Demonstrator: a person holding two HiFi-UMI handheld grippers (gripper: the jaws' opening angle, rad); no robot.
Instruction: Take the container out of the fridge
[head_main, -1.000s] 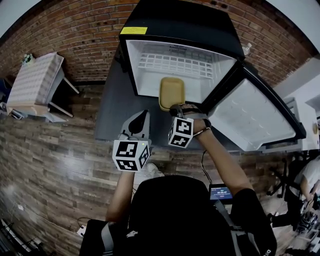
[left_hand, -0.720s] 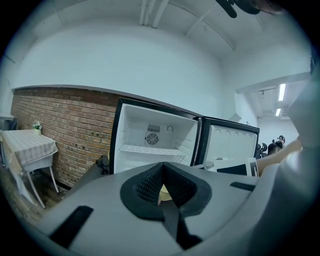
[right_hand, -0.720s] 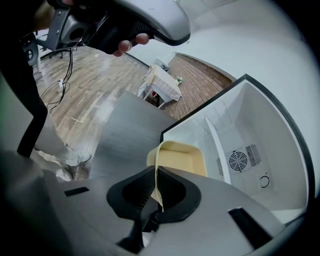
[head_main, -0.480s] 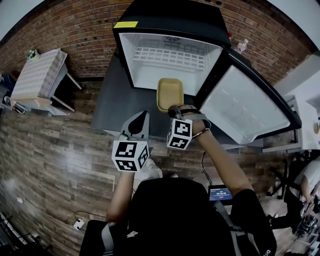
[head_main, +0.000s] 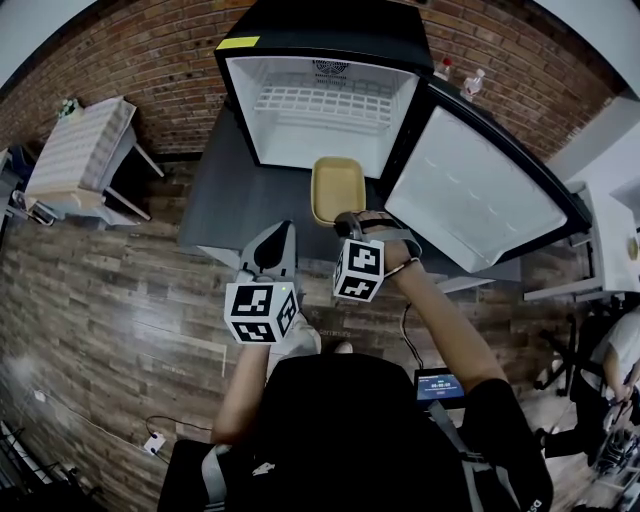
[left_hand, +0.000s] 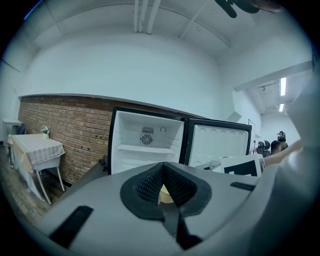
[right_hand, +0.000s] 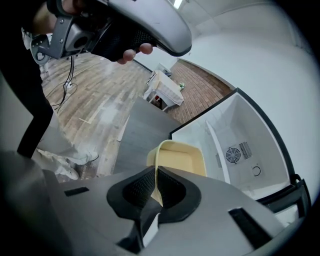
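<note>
The shallow yellow container (head_main: 338, 189) is outside the open fridge (head_main: 320, 110), held above the grey floor mat (head_main: 225, 205) just in front of it. My right gripper (head_main: 346, 222) is shut on the container's near rim. In the right gripper view the thin rim runs between the dark pads (right_hand: 141, 186) of that gripper (right_hand: 156, 172), with the container (right_hand: 181, 157) beyond and the white fridge interior (right_hand: 235, 145) behind. My left gripper (head_main: 277, 245) hangs beside it to the left, shut and holding nothing. In the left gripper view that gripper (left_hand: 162, 167) points toward the fridge (left_hand: 145, 145).
The fridge door (head_main: 470, 205) swings wide open to the right. A small table with a checked cloth (head_main: 75, 150) stands at the left by the brick wall. Two bottles (head_main: 470, 80) stand behind the fridge. Another person (head_main: 620, 370) is at the right edge.
The container, in my right gripper, has drawn back out of the fridge opening toward me; the fridge now sits farther up in the view. The left gripper has hardly moved.
</note>
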